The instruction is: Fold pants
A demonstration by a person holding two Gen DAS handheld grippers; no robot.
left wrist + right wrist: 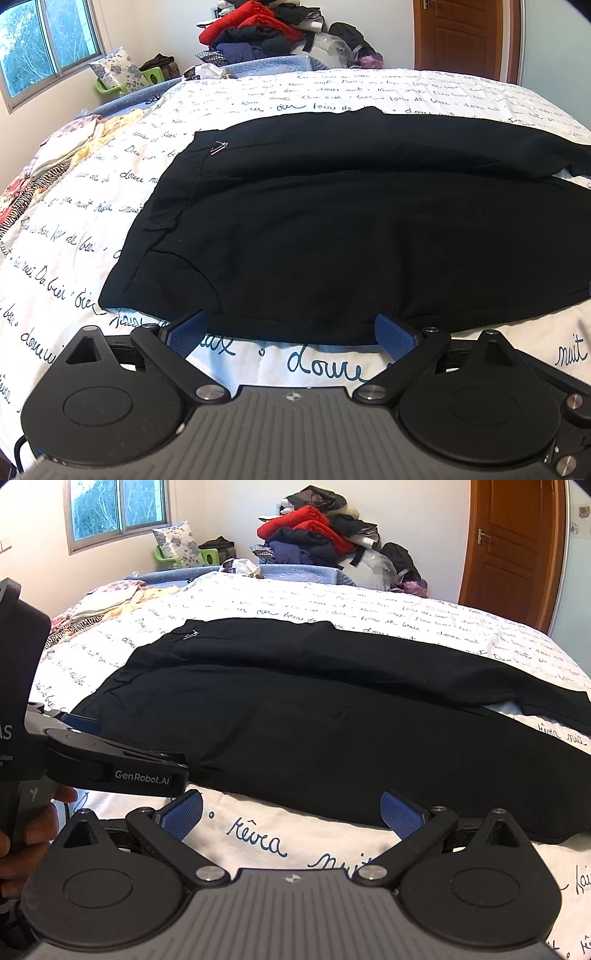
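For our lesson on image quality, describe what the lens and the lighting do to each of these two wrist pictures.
Left wrist view: the fisheye bows the bed into a dome, corners vignette dark, and the black pants lose most fold detail. Right wrist view: the door frame curves, the window is bright daylight, and the left hand-held gripper looms large at the edge.

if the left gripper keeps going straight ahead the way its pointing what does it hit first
Most likely the near edge of the black pants. The left gripper is open, its blue pads already flanking that hem above the bedspread; whether they touch it is unclear.
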